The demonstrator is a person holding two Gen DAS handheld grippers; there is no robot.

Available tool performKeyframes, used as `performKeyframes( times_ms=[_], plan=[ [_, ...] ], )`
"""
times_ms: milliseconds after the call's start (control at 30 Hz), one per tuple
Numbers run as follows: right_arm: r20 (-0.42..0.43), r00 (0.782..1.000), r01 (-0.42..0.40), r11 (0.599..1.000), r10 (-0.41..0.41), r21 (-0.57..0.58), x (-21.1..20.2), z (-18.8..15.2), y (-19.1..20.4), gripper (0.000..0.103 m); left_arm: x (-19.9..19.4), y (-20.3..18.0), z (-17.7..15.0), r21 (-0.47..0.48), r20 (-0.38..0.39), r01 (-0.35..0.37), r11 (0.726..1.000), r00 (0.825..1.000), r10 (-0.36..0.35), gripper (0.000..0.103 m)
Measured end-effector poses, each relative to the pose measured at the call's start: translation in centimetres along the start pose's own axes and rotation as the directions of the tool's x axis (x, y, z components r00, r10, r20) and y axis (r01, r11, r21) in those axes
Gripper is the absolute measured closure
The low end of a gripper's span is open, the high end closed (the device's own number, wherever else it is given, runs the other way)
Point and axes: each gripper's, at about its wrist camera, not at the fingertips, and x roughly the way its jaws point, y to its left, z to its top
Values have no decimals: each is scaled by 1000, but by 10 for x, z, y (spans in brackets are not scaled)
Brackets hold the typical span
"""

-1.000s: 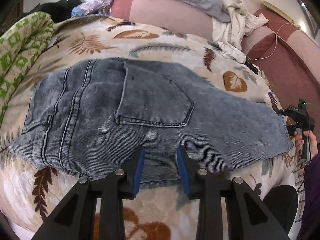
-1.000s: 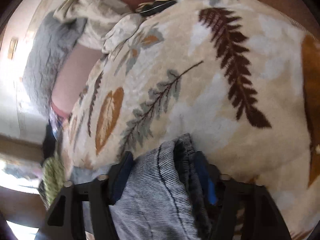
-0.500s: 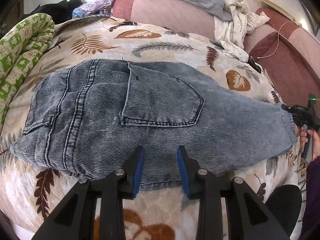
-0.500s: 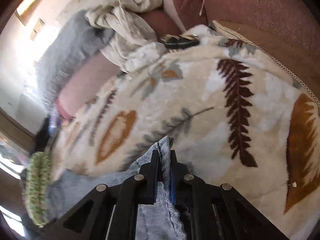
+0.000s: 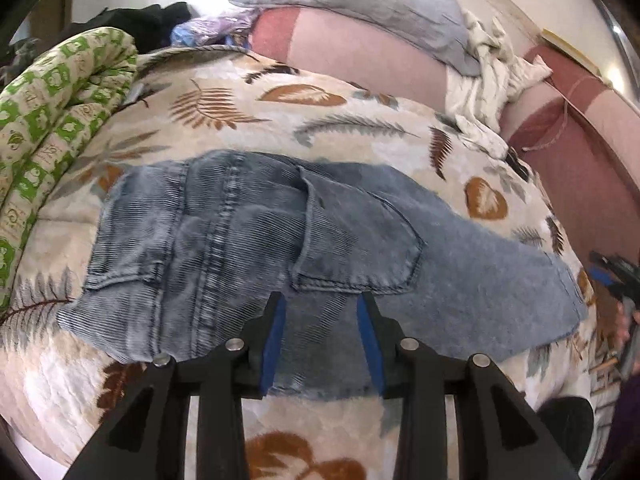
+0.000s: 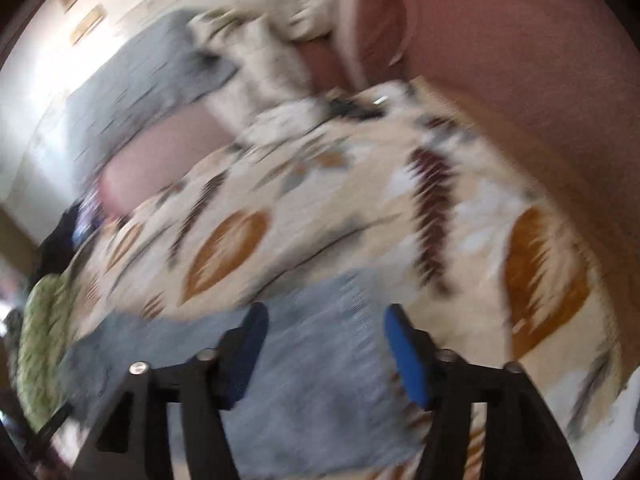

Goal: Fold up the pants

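Grey-blue denim pants [image 5: 248,248] lie flat on a leaf-patterned blanket [image 5: 320,120], back pocket up, waist to the left and the folded leg end to the right. My left gripper [image 5: 320,308] is open and hovers over the near edge of the pants below the pocket. My right gripper [image 6: 326,320] is open and empty above the leg end of the pants [image 6: 316,364]; that view is motion-blurred. The right gripper also shows at the far right of the left wrist view [image 5: 616,280].
A green-patterned quilt [image 5: 52,120] is rolled up at the left. A grey pillow [image 5: 360,4] and crumpled white cloth [image 5: 492,76] lie against the pink headboard [image 5: 560,152] behind. A dark object [image 6: 352,106] rests on the blanket's far corner.
My right gripper was shut on the leg end half a second ago; it has opened and let the fabric drop. The left gripper has stayed open and shifted slightly over the pants.
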Motion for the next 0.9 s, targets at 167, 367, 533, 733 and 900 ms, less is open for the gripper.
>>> performKeyframes(
  times_ms=[167,367,533,733,900],
  plan=[
    [-137,991,-17,989,-4,-147,29,-41,67,37,6,6,-1,-19,11,-55,998,998,55,65],
    [-197,971,81,962,-135,-262,70,-93,94,37,17,5,-6,21,-29,-119,993,992,120,65],
    [-203,960,123,942,-192,-311,68,-112,93,37,26,19,-15,-8,-61,-95,995,994,95,64],
    [-232,957,101,950,-174,-297,62,-121,86,37,22,25,-27,16,-41,-84,996,996,85,63],
    [-284,937,105,938,-205,-330,60,-113,96,37,16,19,-23,28,-50,-112,993,992,114,64]
  ],
)
